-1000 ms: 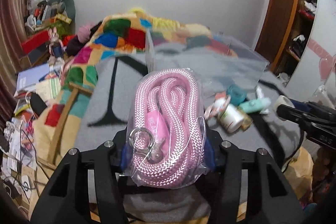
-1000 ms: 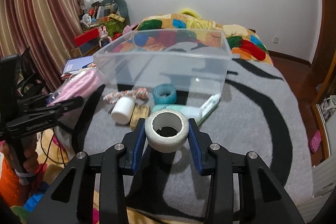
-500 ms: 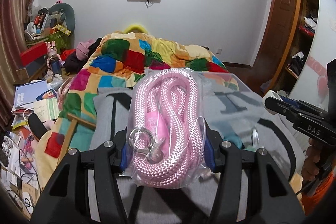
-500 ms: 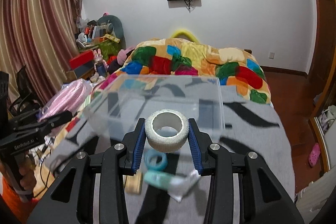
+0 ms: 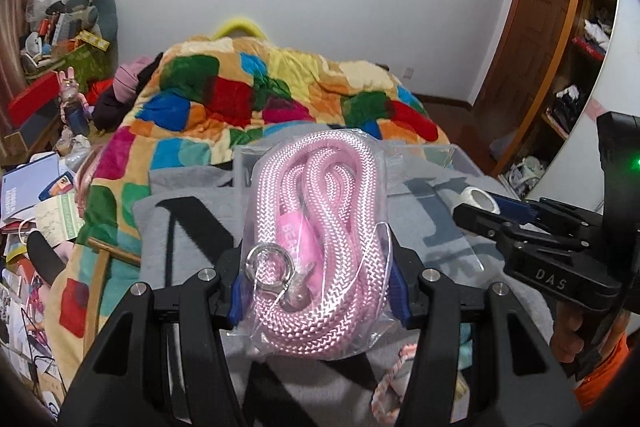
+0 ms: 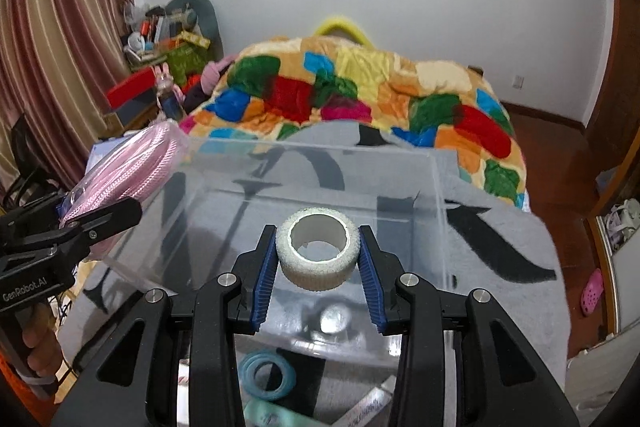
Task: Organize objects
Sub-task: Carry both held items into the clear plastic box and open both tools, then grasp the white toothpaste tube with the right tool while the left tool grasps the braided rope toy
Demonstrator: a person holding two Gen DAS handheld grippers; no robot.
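Note:
My left gripper (image 5: 318, 285) is shut on a bagged pink rope (image 5: 320, 203) with a metal clasp, held above the near left edge of the clear plastic bin (image 5: 452, 157). The rope also shows in the right wrist view (image 6: 132, 167). My right gripper (image 6: 318, 261) is shut on a white tape roll (image 6: 318, 251) and holds it over the open clear plastic bin (image 6: 436, 211). The roll also shows in the left wrist view (image 5: 478, 199).
The bin stands on a grey blanket (image 6: 500, 259) on the bed, with a patchwork quilt (image 6: 360, 99) behind. A teal tape ring (image 6: 266, 375), a pale green tube (image 6: 276, 415) and a braided cord (image 5: 390, 383) lie in front of the bin. Clutter fills the floor at left (image 5: 36, 203).
Both grippers have risen and moved forward from the pile of items to above the bin. Each still holds its object.

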